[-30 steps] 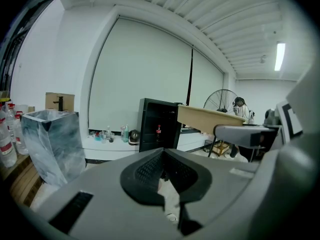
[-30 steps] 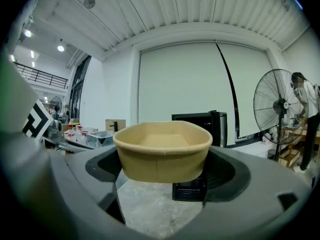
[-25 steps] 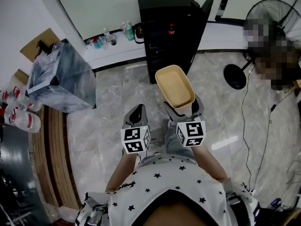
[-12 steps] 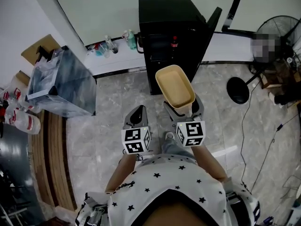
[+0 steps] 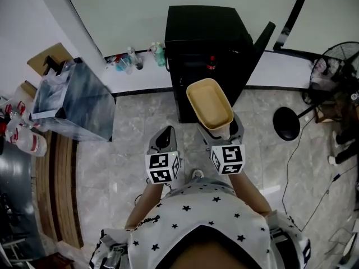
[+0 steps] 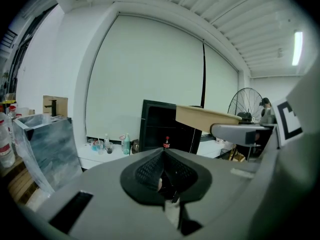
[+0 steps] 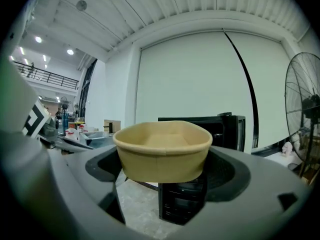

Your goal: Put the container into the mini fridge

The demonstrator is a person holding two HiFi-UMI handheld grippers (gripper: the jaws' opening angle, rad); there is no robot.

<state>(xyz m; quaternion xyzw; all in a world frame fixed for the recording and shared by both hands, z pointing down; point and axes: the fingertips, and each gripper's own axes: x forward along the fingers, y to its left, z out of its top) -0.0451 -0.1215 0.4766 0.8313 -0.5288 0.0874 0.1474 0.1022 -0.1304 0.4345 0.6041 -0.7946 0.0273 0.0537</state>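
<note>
A tan, empty paper container point(image 5: 209, 103) point(image 7: 162, 149) is held level, with my right gripper point(image 5: 220, 129) shut on its near end. It hovers in front of the black mini fridge point(image 5: 208, 55) point(image 7: 202, 129), whose door point(image 5: 261, 38) stands open to the right. A small dark bottle with a red cap point(image 5: 211, 64) point(image 6: 166, 143) shows inside the fridge. My left gripper point(image 5: 164, 139) point(image 6: 165, 176) is beside the right one, lower left of the container, shut with nothing between its jaws. The container's side point(image 6: 206, 120) appears at upper right in the left gripper view.
A white ledge point(image 5: 140, 74) beside the fridge carries bottles and cups point(image 5: 134, 58). A bin lined with a plastic bag point(image 5: 70, 102) stands at left, white jugs point(image 5: 22, 136) beyond it. A standing fan point(image 5: 336, 72) and its round base point(image 5: 286, 123) are at right, with cables on the marble floor.
The fridge has drawn closer and its open front sits more squarely ahead of the container. Both grippers hold the same pose relative to the body.
</note>
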